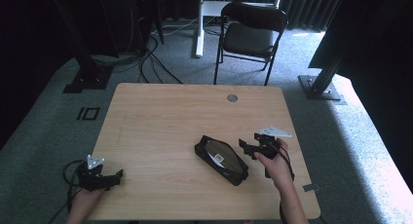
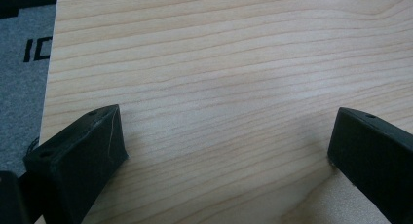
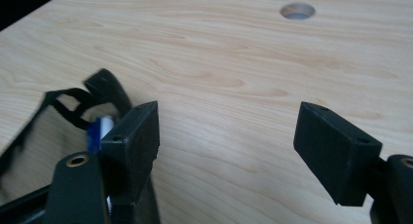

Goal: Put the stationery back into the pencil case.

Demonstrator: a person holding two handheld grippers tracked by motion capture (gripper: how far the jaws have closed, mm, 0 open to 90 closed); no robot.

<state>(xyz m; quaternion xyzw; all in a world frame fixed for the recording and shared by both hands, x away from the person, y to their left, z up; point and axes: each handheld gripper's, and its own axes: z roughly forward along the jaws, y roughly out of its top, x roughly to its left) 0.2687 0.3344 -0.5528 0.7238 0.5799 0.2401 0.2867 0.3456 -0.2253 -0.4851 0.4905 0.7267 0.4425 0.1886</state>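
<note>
High view overhead; 2 tool views close over table (image 1: 160, 121).

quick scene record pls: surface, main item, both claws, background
surface: light wooden table with a round cable hole near its far edge
main item: black pouch lying flat, open, something white and blue inside
left claw: jaws wide apart over bare wood, nothing between them; sits at the near left corner in the high view
right claw: jaws apart, nothing between them; one jaw right beside the pouch's end
contact right claw to pouch: cannot tell
background: black folding chair beyond the table, grey carpet
</note>
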